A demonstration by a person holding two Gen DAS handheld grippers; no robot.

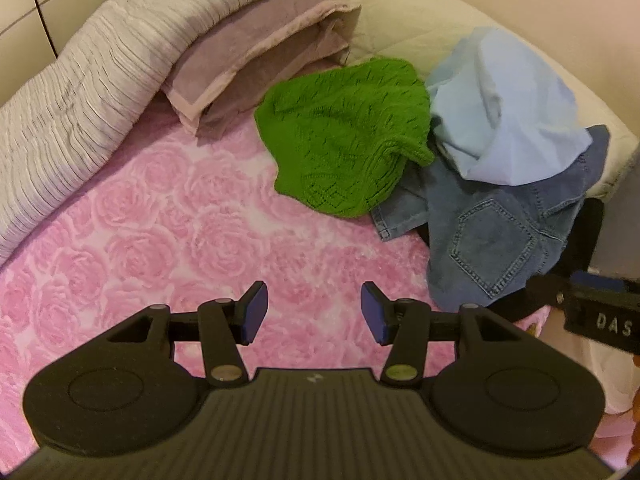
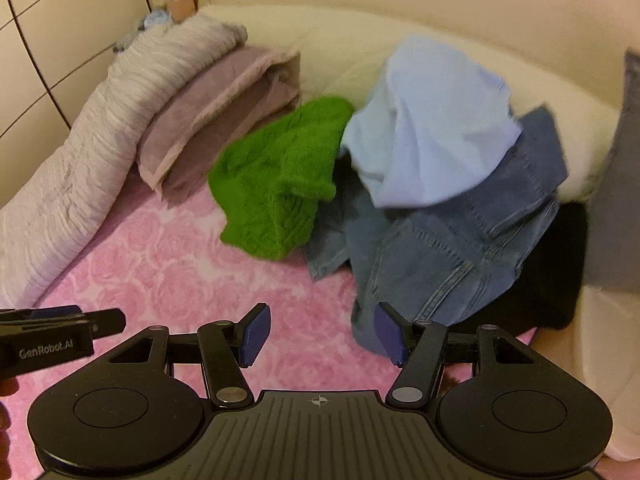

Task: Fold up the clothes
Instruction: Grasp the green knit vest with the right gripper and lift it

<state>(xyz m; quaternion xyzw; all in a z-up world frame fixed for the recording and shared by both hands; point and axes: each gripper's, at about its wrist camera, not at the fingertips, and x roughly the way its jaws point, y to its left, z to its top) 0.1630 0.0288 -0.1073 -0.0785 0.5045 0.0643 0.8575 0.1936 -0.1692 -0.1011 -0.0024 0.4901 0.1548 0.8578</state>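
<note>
Heaped unfolded at right of frame: green knit (image 1: 344, 140), blue shirt (image 1: 504, 108), jeans (image 1: 492, 240), overlapping. Left gripper (image 1: 314, 312) and right gripper (image 2: 320, 334) spread wide, empty, over bare pink sheet (image 1: 160, 220), likely kept free for folding.

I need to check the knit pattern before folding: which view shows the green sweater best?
The left wrist view: the green sweater is sharp there, its openwork knit plain. In the right wrist view it is blurred, its stitches barely readable.
</note>
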